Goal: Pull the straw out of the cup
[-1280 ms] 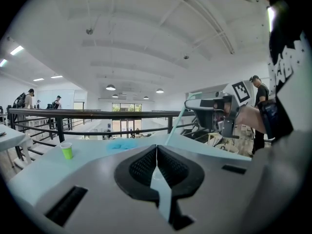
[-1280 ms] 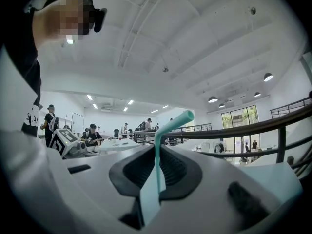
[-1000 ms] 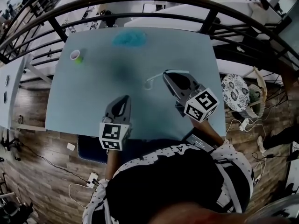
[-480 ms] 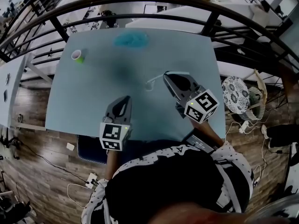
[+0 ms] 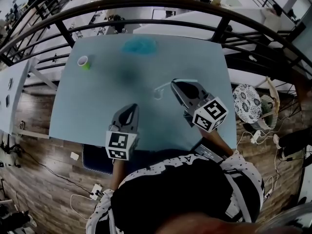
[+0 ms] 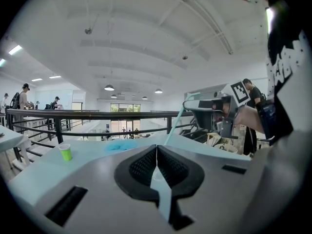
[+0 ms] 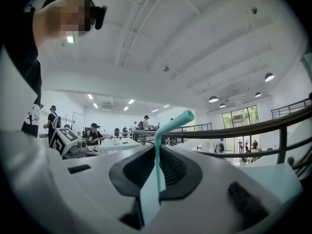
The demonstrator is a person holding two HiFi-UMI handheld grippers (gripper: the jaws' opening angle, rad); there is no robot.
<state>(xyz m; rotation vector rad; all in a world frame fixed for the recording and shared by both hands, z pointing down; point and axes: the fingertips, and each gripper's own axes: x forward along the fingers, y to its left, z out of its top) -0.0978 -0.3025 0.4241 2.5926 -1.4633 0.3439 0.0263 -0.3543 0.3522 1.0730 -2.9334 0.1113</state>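
Observation:
My right gripper is shut on a teal bendy straw above the middle of the light blue table. In the right gripper view the straw rises between the closed jaws of that gripper and bends right at its top. A thin pale length slants down-left to a small clear cup; whether its tip is inside is unclear. My left gripper hangs shut and empty near the front edge. In the left gripper view the straw slants up to the right gripper beyond the closed left gripper.
A small green cup stands at the far left of the table, also in the left gripper view. A blue crumpled patch lies at the far edge. Black railings run behind the table. Wooden floor and cables surround it.
Nothing has visibly moved on the table; only the head view has shifted slightly. Both grippers keep their places, the right one still shut on the straw.

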